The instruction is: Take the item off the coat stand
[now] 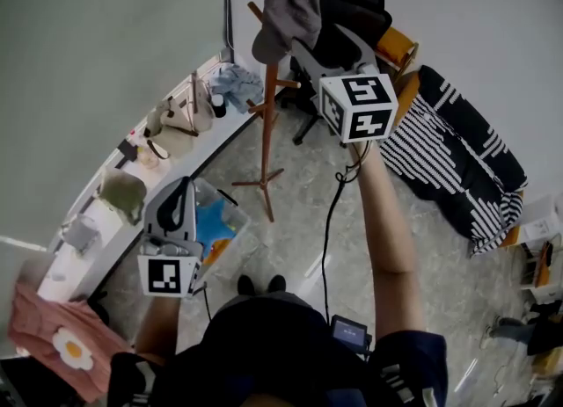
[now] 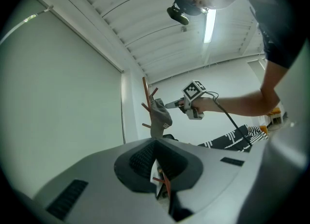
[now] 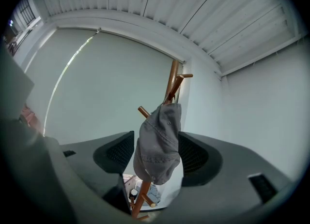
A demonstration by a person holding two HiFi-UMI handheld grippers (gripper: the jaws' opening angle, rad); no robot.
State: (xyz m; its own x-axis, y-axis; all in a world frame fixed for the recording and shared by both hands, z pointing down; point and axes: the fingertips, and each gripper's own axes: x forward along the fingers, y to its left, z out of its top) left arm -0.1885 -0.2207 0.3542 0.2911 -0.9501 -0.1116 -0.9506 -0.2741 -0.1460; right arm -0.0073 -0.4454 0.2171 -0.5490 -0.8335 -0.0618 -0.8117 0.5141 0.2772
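Observation:
A grey cap [image 1: 288, 11] hangs from an upper peg of the wooden coat stand [image 1: 269, 133]. My right gripper [image 1: 310, 52] is raised to the cap's height, just to its right. In the right gripper view the cap [image 3: 159, 143] hangs between the two wide-apart jaws of the open gripper [image 3: 157, 157], with the coat stand [image 3: 173, 80] behind it. I cannot tell whether the jaws touch the cap. My left gripper [image 1: 182, 189] is held low at the left, shut and empty. Its own view shows the cap [image 2: 161, 114] and the right gripper [image 2: 170, 105] far off.
A white counter [image 1: 97, 229] along the left wall carries bags and clothes. A clear bin [image 1: 215, 221] stands on the floor near the stand's feet. A black office chair [image 1: 352, 14] and a striped sofa [image 1: 457, 150] lie behind and to the right.

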